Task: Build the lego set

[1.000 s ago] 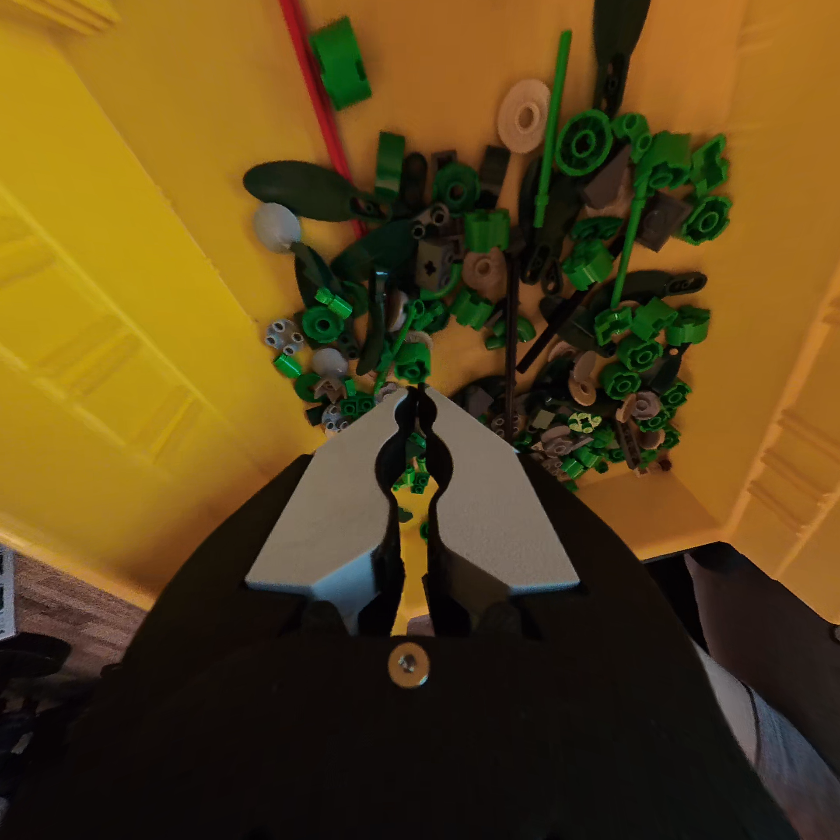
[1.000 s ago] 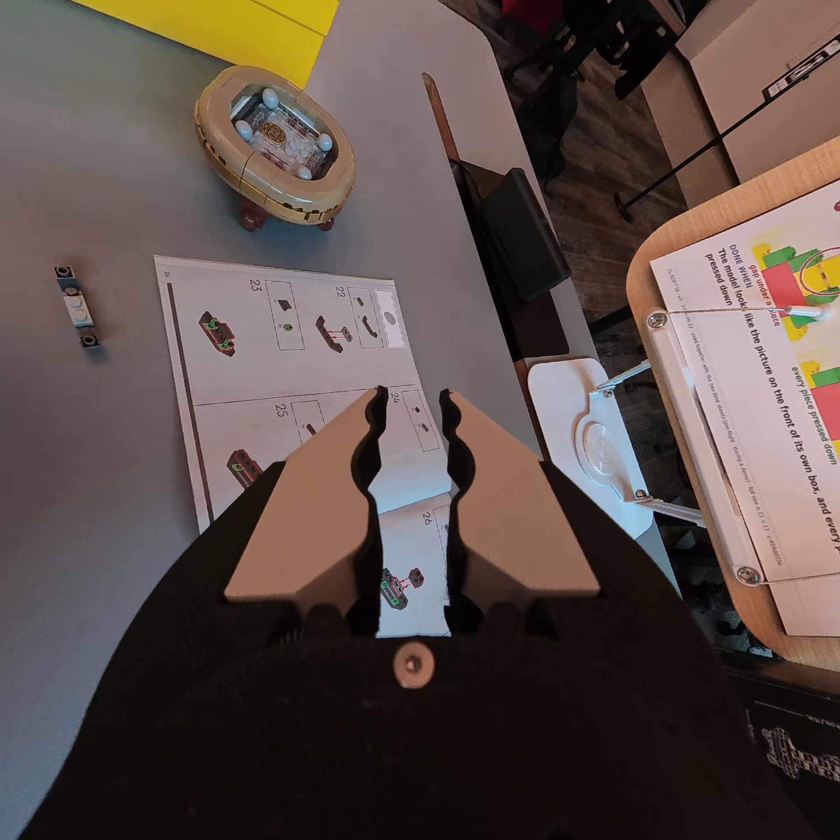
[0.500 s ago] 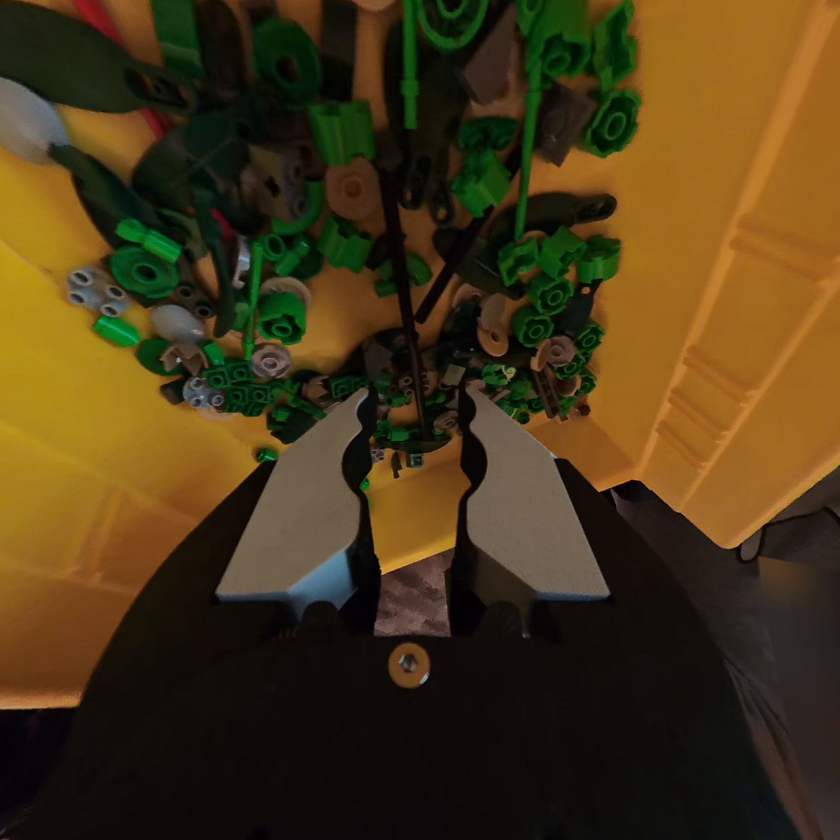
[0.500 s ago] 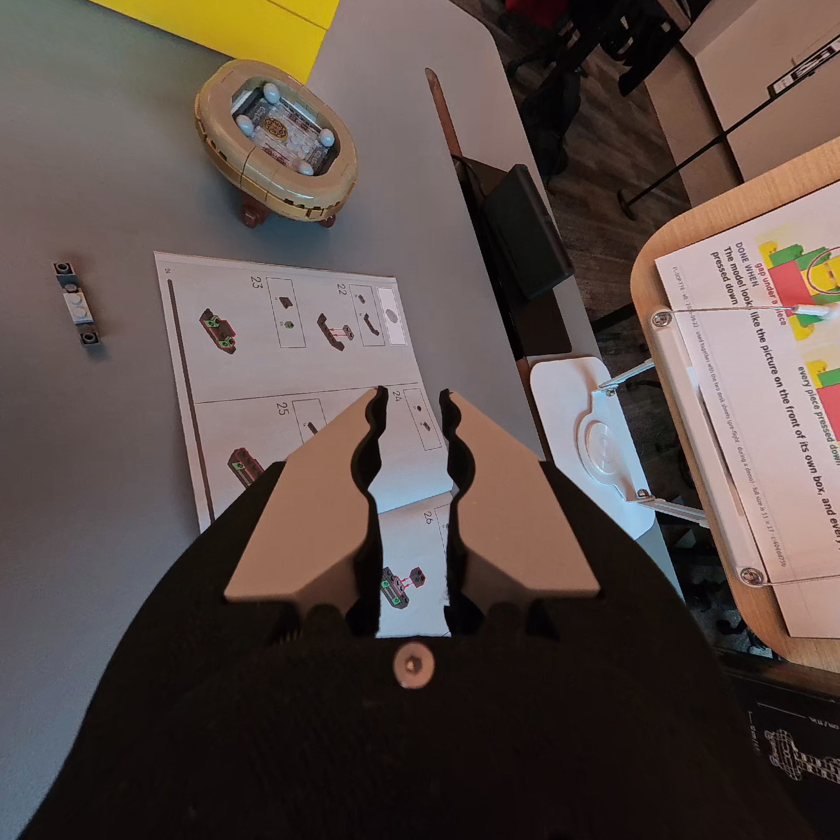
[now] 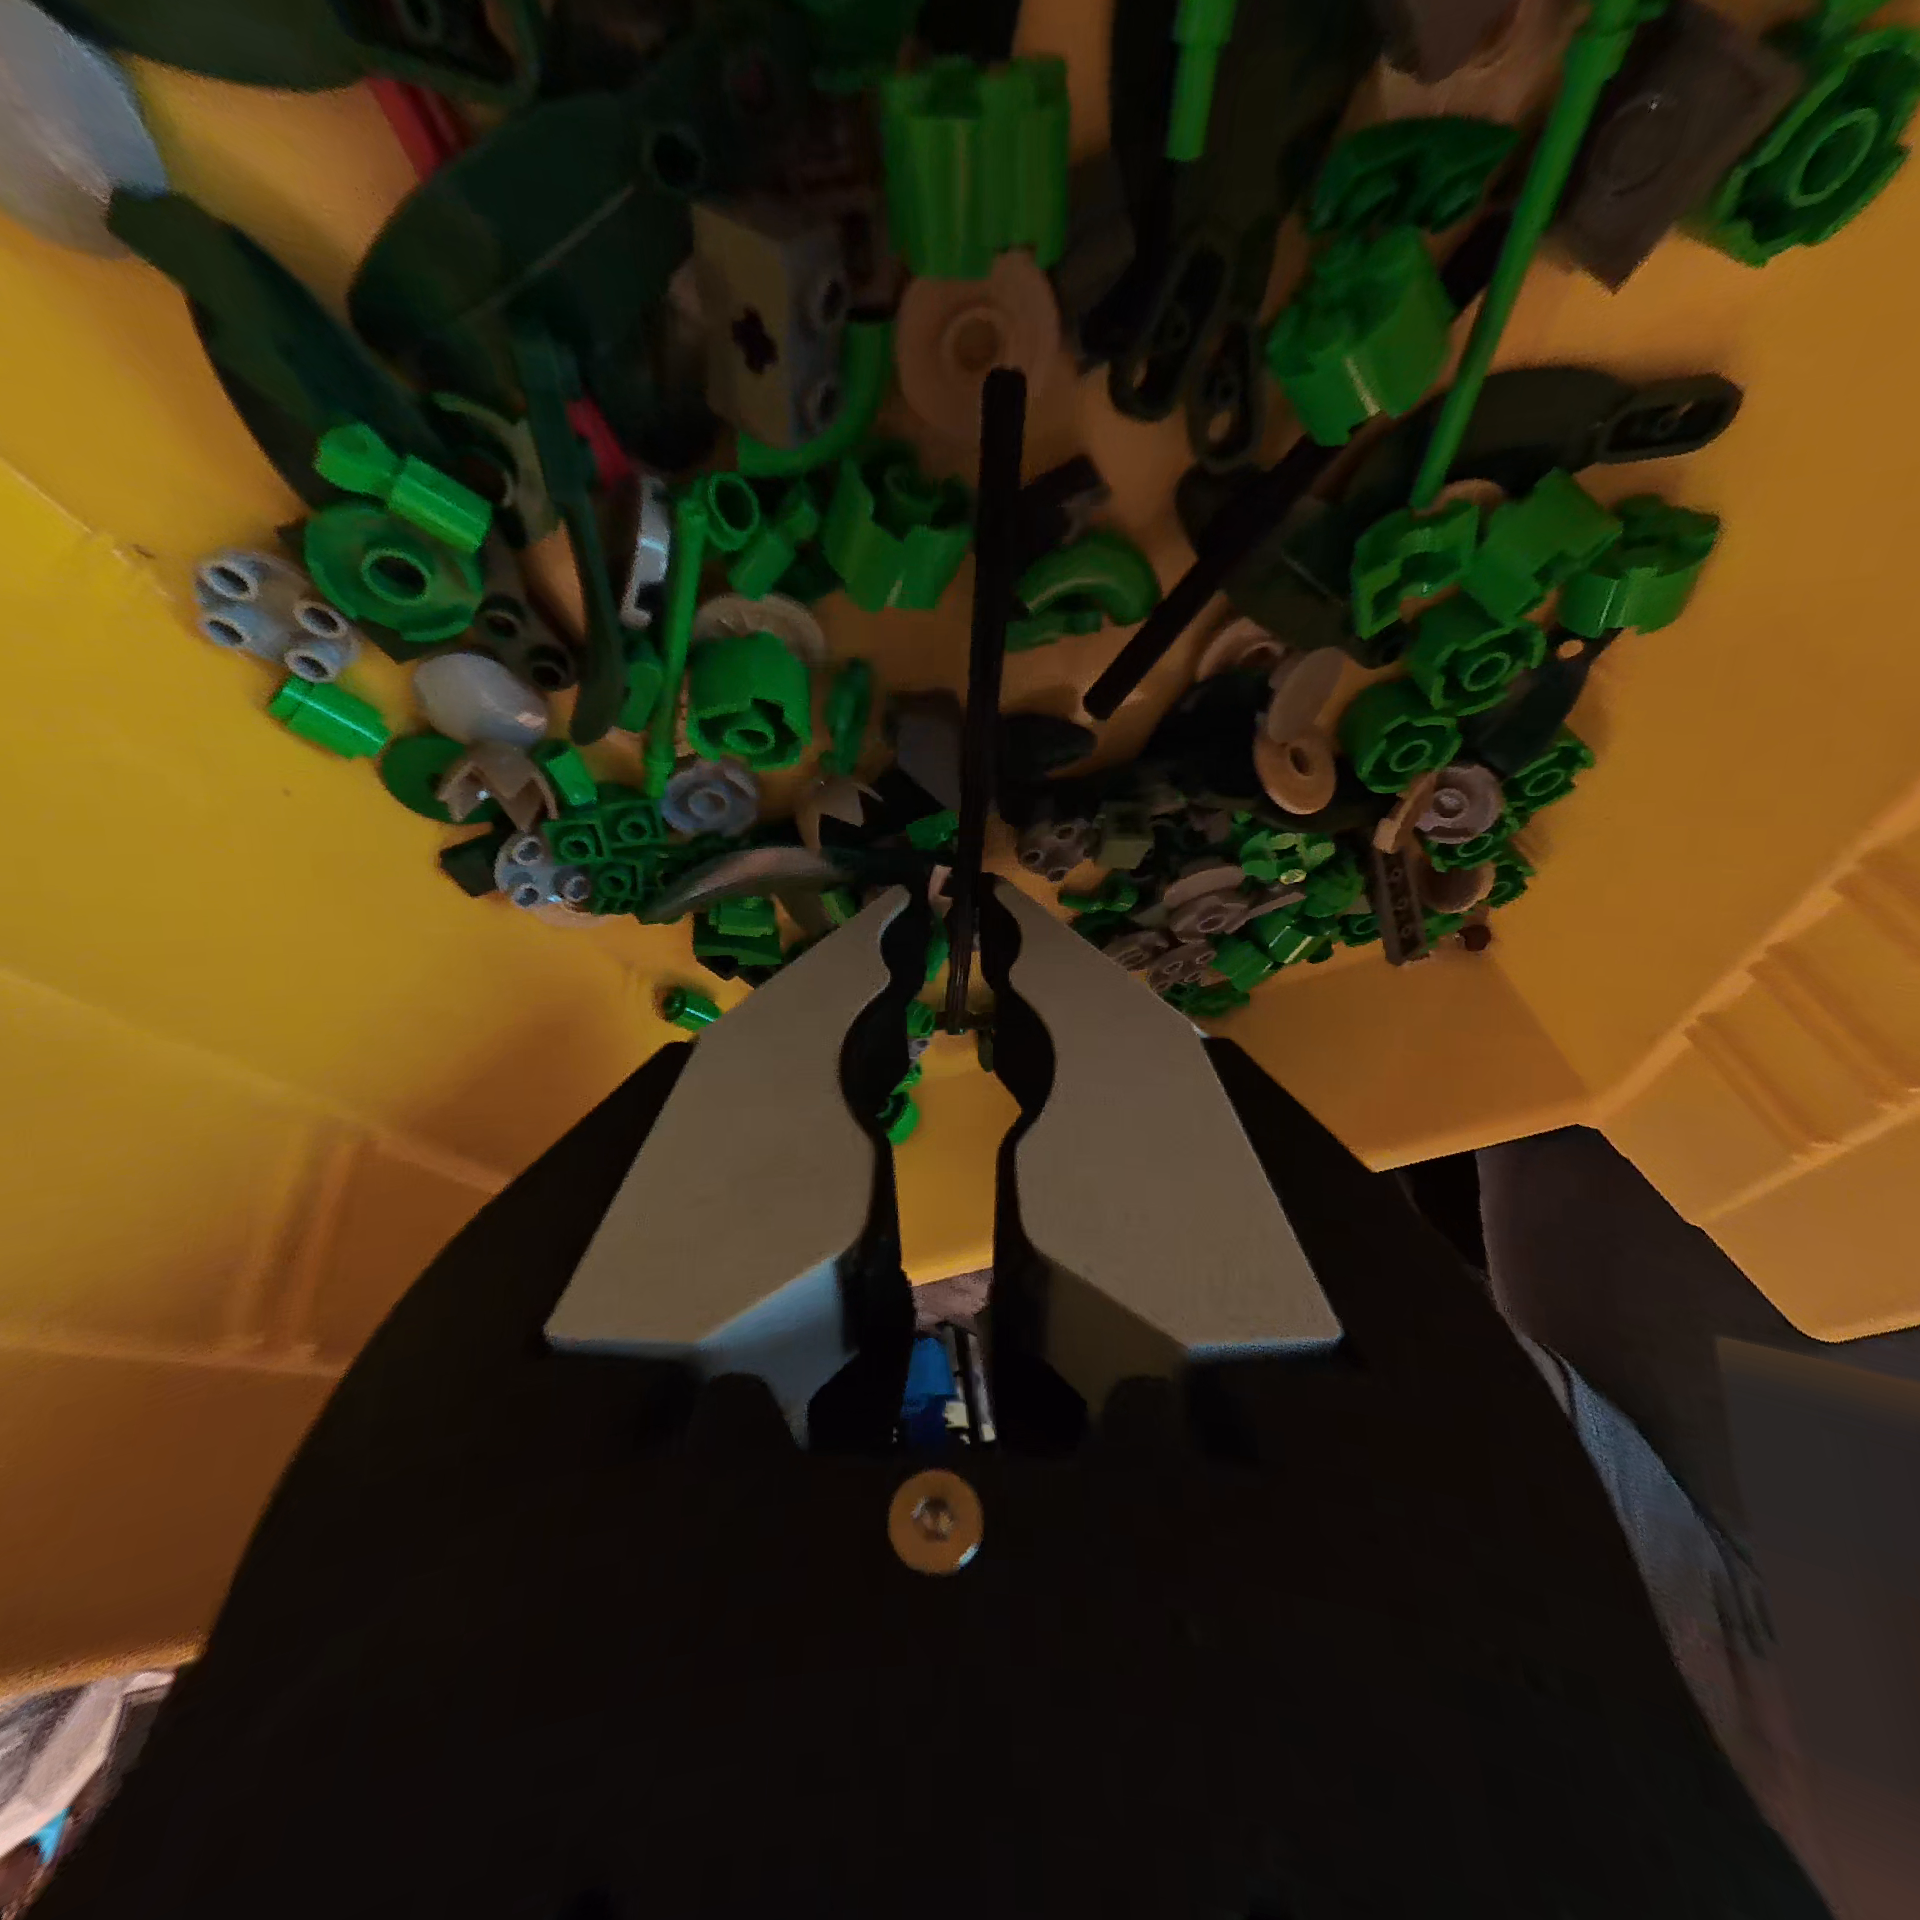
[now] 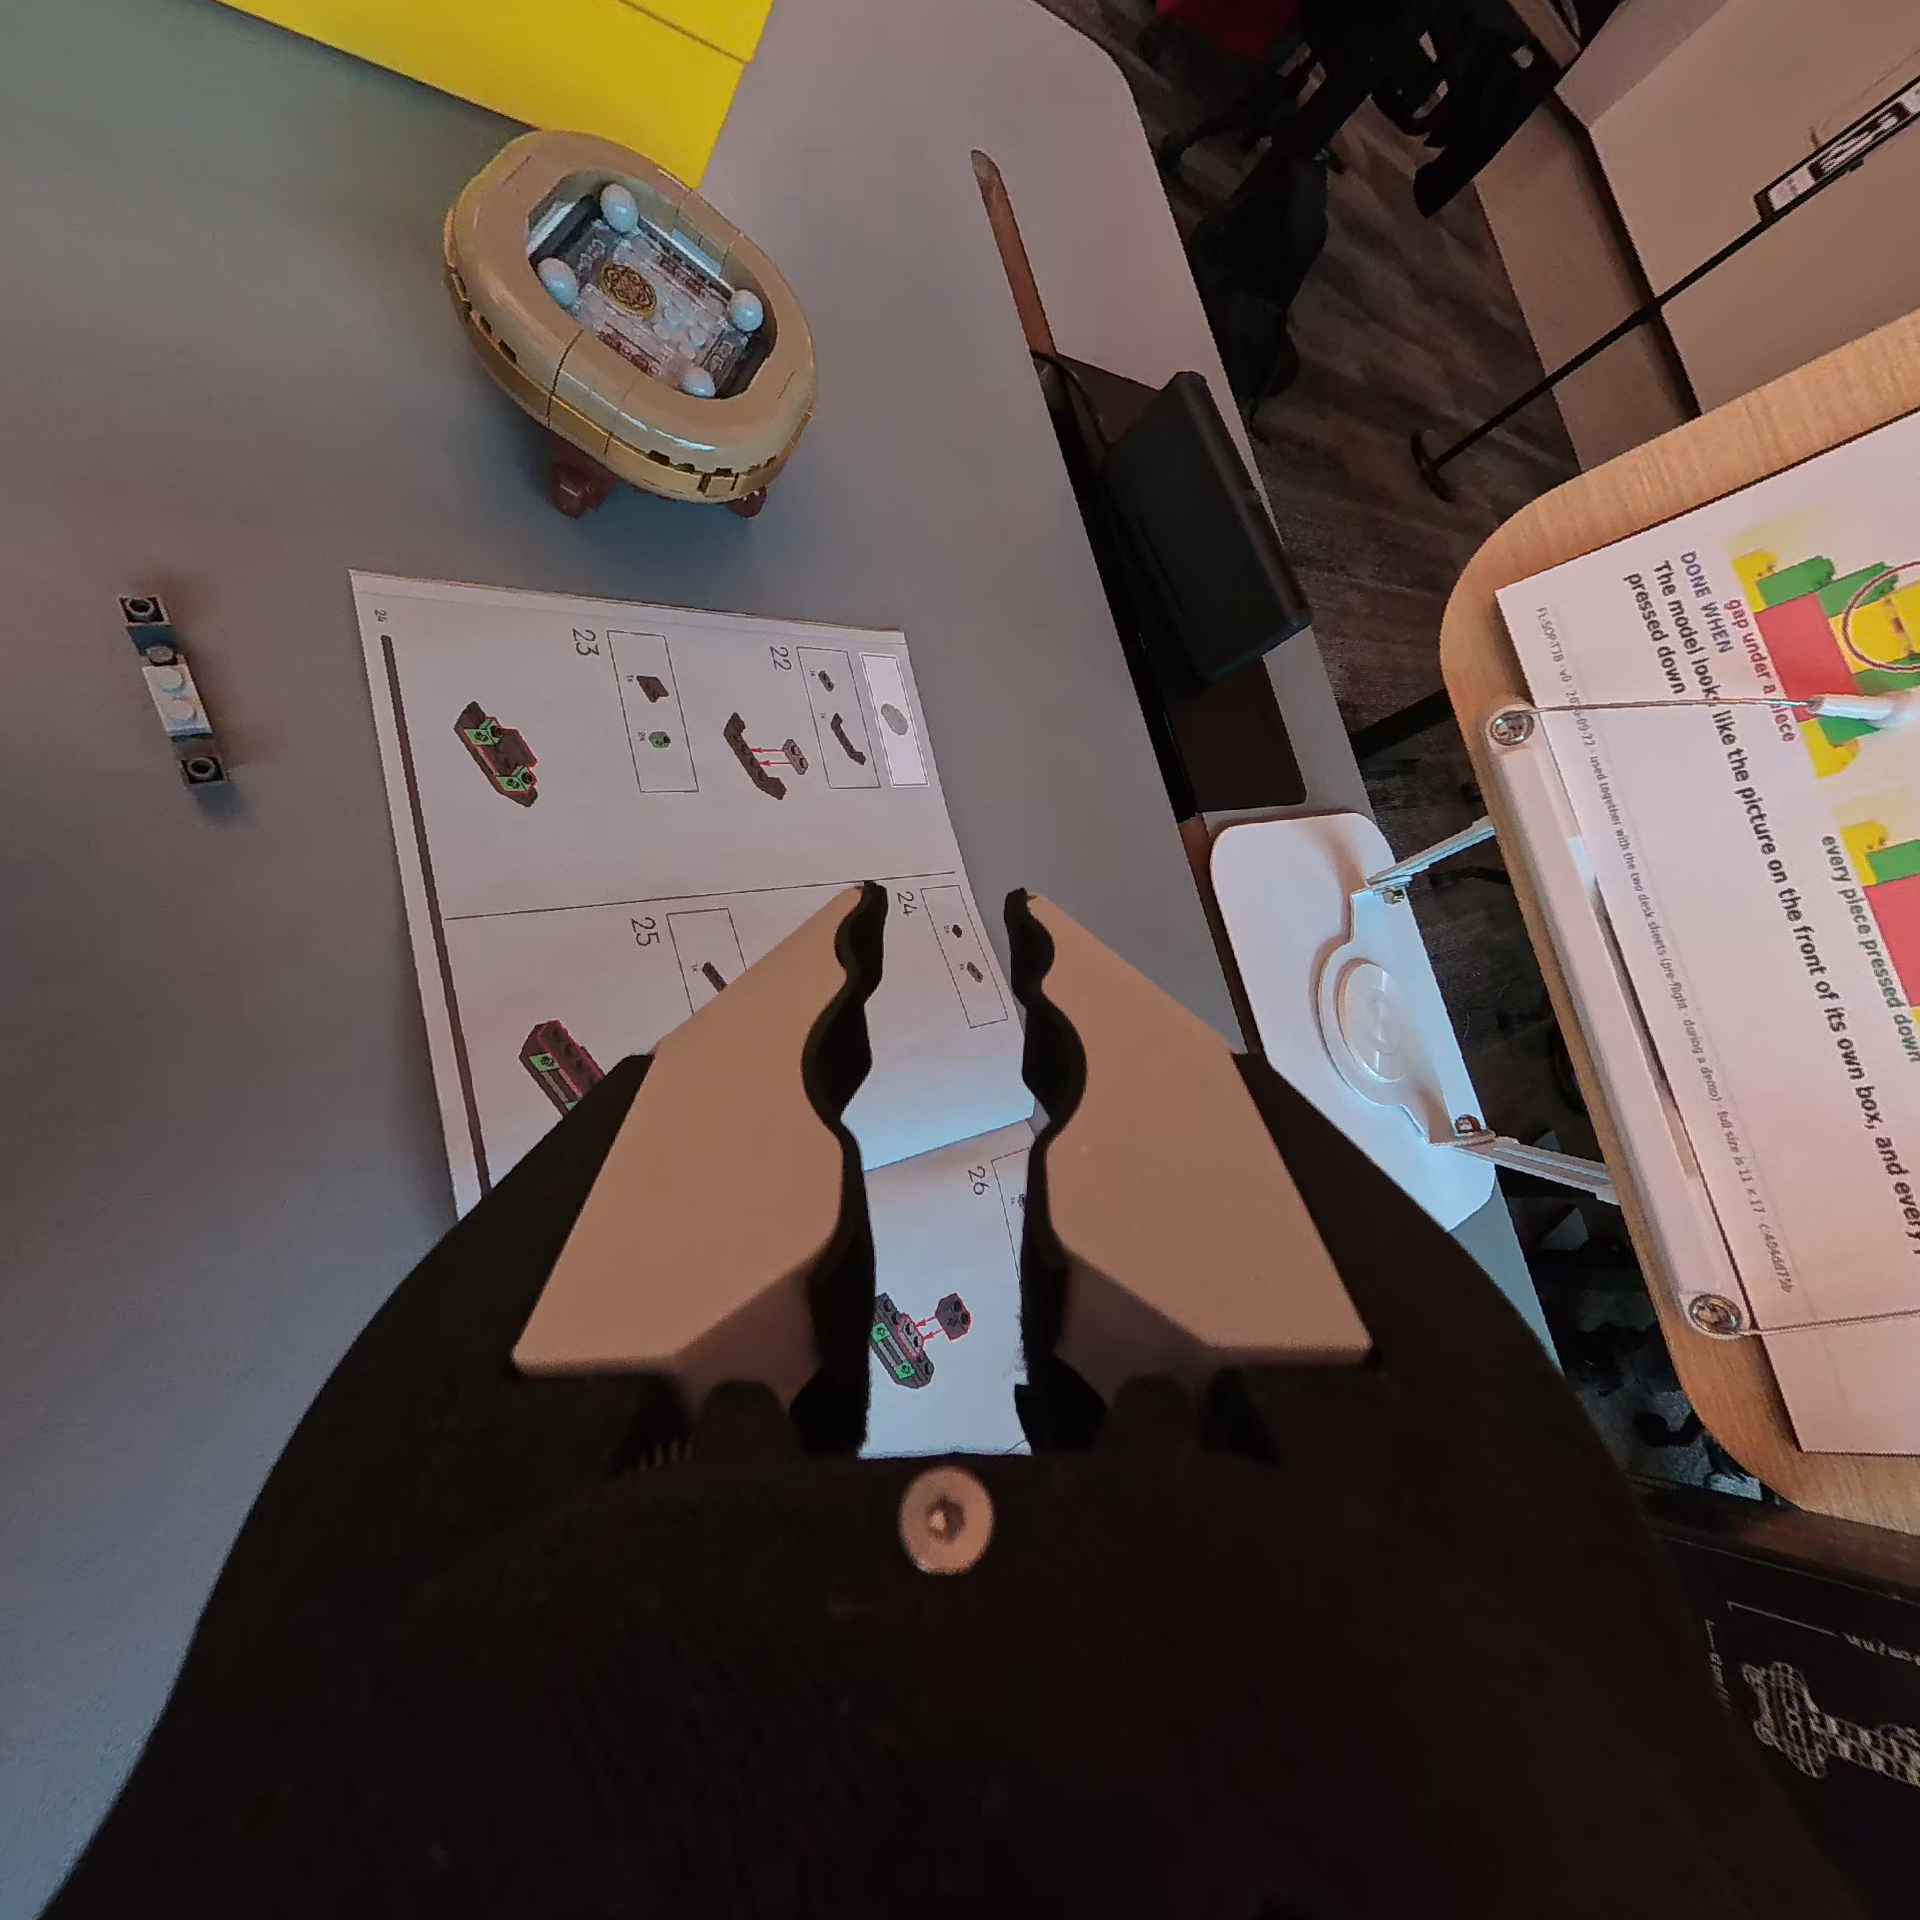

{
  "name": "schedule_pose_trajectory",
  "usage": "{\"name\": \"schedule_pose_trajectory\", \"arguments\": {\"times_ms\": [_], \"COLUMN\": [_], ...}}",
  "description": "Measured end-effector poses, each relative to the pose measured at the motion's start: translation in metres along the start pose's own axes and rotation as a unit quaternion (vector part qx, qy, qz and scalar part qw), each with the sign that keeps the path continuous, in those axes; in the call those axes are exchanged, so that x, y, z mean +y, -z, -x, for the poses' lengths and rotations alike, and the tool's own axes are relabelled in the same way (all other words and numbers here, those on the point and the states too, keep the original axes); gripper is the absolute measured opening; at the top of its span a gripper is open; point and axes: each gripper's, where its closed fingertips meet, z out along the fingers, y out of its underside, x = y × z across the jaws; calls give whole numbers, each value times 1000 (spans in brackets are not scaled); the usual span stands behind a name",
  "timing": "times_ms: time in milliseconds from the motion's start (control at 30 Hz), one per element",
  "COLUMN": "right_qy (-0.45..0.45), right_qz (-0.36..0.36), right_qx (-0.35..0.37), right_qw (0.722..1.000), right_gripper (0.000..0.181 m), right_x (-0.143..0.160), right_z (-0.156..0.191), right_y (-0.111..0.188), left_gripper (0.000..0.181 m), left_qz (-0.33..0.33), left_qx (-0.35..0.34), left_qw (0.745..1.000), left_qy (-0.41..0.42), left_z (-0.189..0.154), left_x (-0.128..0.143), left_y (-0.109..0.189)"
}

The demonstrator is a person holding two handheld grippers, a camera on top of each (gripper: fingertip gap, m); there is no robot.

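My left gripper is low inside a yellow bin, at the near edge of a pile of green, grey and tan Lego pieces. Its jaws stand nearly closed around the near end of a long thin black rod, which runs away from the tips over the pile. My right gripper is open and empty above an open instruction booklet on the grey table. A tan oval Lego build stands beyond the booklet. A small grey and white plate assembly lies to its left.
The bin's walls rise close on both sides of my left gripper. In the right wrist view a yellow bin corner shows at the far table edge. A white stand and a wooden board with a printed sheet sit to the right. Tip to tip, the grippers are about 45 cm apart.
My left gripper has moved down and forward into the pile, opened, then closed around the black rod. My right gripper has stayed open and nearly still above the booklet.
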Motion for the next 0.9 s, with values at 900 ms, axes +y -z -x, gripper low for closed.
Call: {"name": "schedule_pose_trajectory", "arguments": {"times_ms": [900], "right_qy": [1], "right_qz": [9], "right_qx": [-3], "right_qw": [1000], "right_gripper": [22], "right_x": [4], "right_z": [2], "right_y": [-3], "left_gripper": [7], "left_qz": [-129], "left_qx": [-101], "left_qw": [986], "left_qy": [8], "left_z": [42], "left_x": [-42], "left_y": [37]}}
